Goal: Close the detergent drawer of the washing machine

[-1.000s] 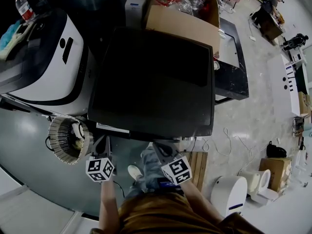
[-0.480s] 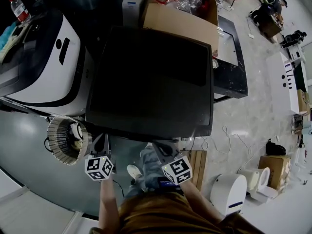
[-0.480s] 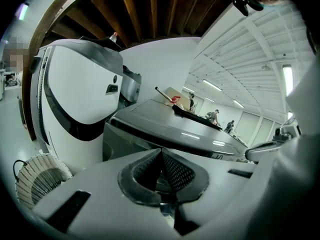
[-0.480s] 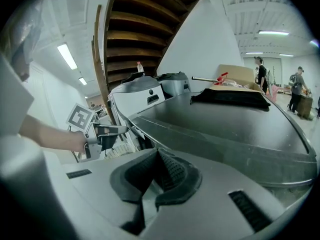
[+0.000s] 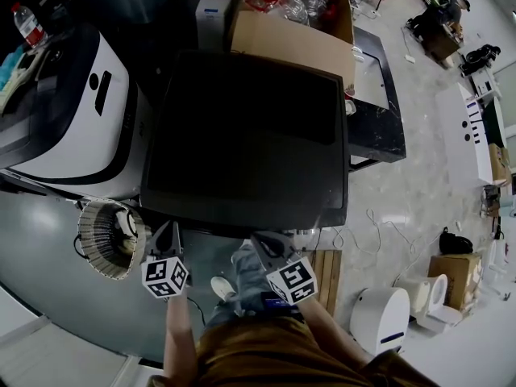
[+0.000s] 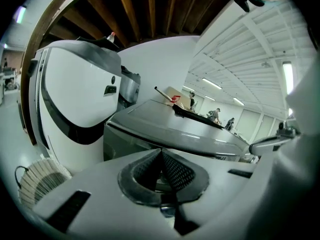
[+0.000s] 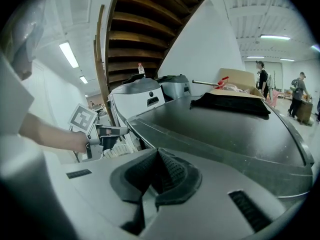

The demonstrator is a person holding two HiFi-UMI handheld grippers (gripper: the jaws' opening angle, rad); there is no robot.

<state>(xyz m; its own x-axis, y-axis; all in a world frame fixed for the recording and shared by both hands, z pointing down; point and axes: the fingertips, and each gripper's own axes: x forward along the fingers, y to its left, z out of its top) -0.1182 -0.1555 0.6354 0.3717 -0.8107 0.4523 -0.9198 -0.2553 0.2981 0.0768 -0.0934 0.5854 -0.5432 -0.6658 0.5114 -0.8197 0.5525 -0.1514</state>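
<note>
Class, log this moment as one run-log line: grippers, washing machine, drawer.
left gripper: shut, empty | right gripper: shut, empty | position: both in front of washing machine | detergent drawer: not visible

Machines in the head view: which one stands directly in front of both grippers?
The dark-topped machine. The white machine, with its black trim, stands off to the left of it.

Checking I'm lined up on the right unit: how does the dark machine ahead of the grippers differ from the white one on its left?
The dark machine has a flat, squarish black top; the white machine is rounded, with a curved black band. The dark machine lies straight ahead of the left gripper and right gripper; the white machine stands off to the left. They stand side by side.
</note>
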